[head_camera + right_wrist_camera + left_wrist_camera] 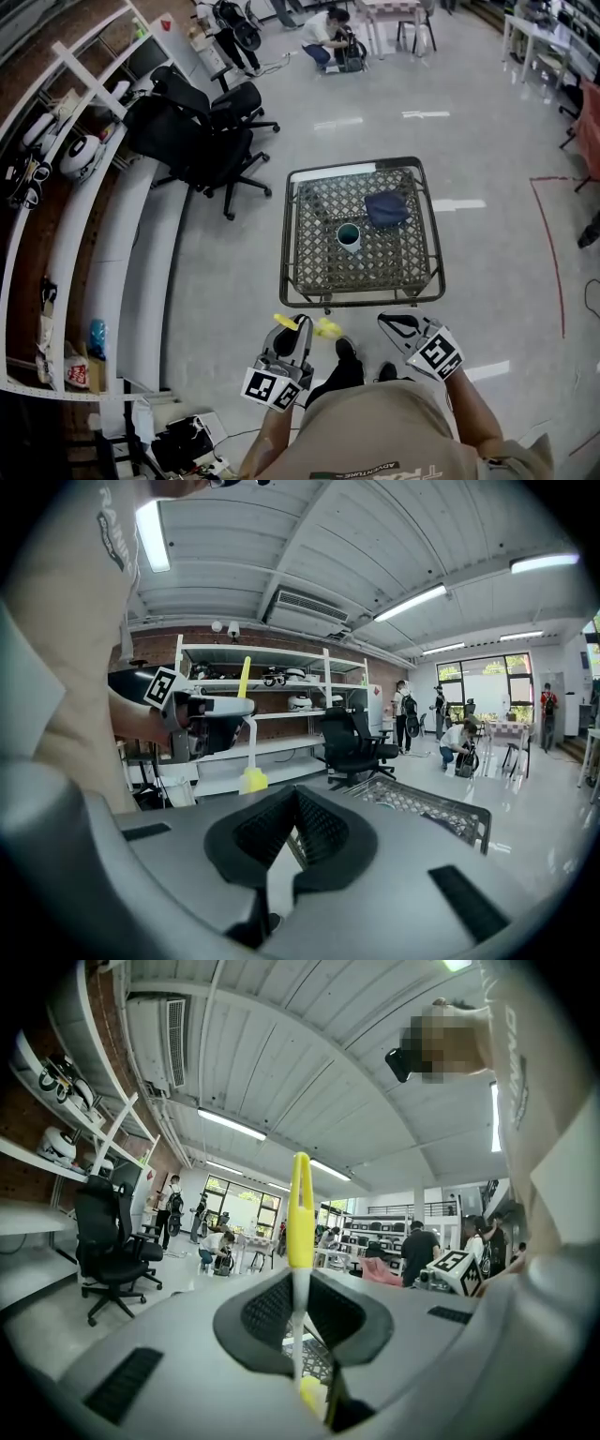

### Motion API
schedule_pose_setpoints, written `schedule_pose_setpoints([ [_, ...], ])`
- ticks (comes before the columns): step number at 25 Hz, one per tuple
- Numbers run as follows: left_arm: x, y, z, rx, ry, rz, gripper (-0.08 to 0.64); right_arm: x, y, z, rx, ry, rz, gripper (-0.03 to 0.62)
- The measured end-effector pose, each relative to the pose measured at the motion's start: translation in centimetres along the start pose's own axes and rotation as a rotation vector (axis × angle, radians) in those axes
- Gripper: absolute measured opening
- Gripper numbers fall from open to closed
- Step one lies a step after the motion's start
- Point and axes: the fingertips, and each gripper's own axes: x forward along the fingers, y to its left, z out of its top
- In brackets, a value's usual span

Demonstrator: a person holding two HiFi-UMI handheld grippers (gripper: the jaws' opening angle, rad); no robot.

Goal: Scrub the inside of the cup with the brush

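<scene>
A: What's the biggest thing in front of the person?

B: The table (357, 168), a metal frame with a woven lattice under what looks like a glass top. Everything else I'll place from it.

A: The grippers?

B: Both hang short of the table's near edge, above the floor. The left gripper (300, 326) has its jaws closed on the brush. The right gripper (390, 324) has its jaws pressed together with nothing between them.

A: What's on the table?

B: A dark blue cloth (386, 208) towards the far right of the top, and the cup (348, 235) near the middle, upright, just beside the cloth's near left corner. Whether they touch, I can't tell.

A: How will the cup handle?

B: I'd judge it rigid and fairly light, smooth-walled, and likely to skate on that top once scrubbing pushes at it. The empty right gripper should pinch its wall at the rim, one jaw inside and one outside, firmly but not hard.

A: And the brush (300, 1211)?

B: Thin, with a yellow handle, a pale stem and a yellow head, clamped across the stem. It looks light and a little springy, so press gently.
</scene>
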Motion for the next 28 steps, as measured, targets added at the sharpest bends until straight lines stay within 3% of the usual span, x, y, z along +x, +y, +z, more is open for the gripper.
schedule_pose_setpoints([
  [14, 5.0, 8.7, 3.1, 0.037, -0.032, -0.137, 0.044, 7.8, -4.6, 4.8, -0.023, -0.002, -0.141, 0.017],
  [28, 8.6, 14.7, 1.5, -0.016, 0.037, -0.256, 0.044, 13.0, -8.0, 5.3, 0.007, 0.037, -0.276, 0.017],
])
